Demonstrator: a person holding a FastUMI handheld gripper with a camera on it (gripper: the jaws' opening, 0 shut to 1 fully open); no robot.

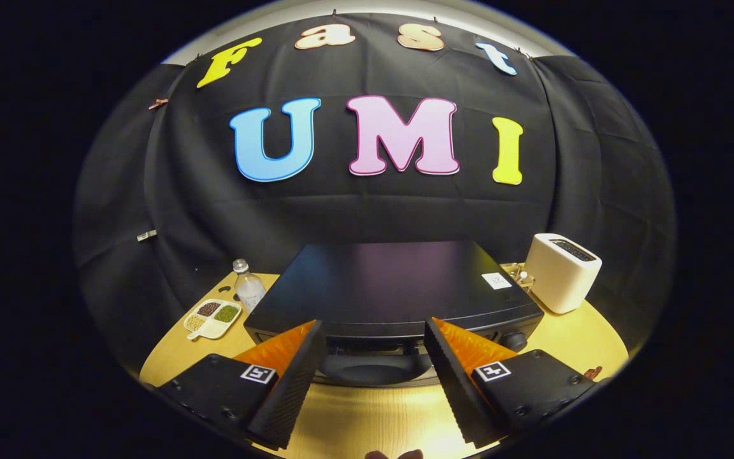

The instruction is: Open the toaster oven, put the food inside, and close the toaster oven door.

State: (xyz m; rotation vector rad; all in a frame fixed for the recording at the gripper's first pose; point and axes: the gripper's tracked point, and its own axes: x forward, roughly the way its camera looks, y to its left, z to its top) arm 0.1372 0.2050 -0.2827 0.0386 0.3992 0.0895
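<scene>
One view, from the gripper's own camera, carries the whole scene, and the toaster oven (399,287) is the landmark in it. The gripper (373,341) hangs above and in front of the toaster oven with its fingers spread wide apart and nothing between them; the oven's front edge and what looks like its dark door or handle sit just ahead of the fingertips, in the gap. The oven's long axis runs side to side across the line of the fingers, so the door front lies straight ahead and a little below them. Whether the door is shut or ajar is hard to tell from this high angle, though it looks shut. To the left of the oven stand a clear bottle (249,287) and a divided tray of food (212,317) on the wooden table (373,421). To the oven's right stands a white toaster (561,271). Judging by this, opening the door comes first, with a drop toward the oven's front.
</scene>
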